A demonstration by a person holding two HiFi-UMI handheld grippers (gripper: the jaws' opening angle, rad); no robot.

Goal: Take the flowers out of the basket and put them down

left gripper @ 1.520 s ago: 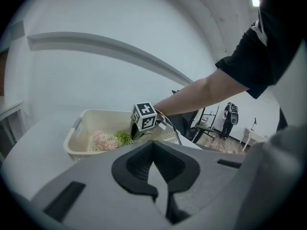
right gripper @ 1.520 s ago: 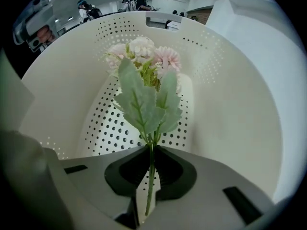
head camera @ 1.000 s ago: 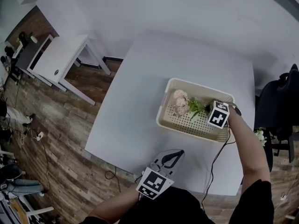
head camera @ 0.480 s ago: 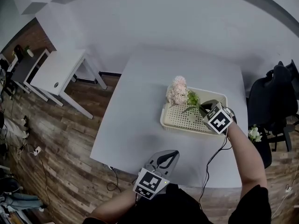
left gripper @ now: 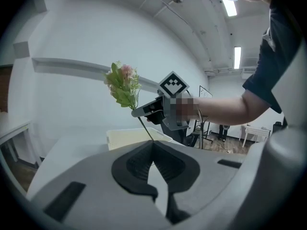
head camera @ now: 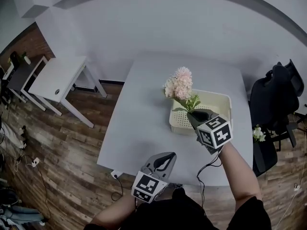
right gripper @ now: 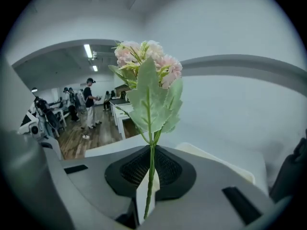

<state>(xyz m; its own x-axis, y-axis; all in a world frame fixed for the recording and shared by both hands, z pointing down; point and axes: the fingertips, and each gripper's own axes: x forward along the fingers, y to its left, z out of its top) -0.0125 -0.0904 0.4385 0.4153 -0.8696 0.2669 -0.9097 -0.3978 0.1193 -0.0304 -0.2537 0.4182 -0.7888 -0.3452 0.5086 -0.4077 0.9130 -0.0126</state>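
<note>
over the white table point(head camera: 139, 128) the flowers point(head camera: 178, 85) stand clear above the basket point(head camera: 225, 102), stem pinched in the right gripper point(head camera: 194, 114), while the left gripper point(head camera: 165, 159) waits near the basket, closed on nothing, so only setting them down is left.

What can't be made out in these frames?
- Basket floor: in the head view the right gripper and flowers cover part of it; in the left gripper view its wall hides the inside. Whether other flowers lie there, cannot tell.
- Flowers' stem end: left gripper view, behind the left gripper.
- White thing by the chair: head view, too small to identify.
</note>
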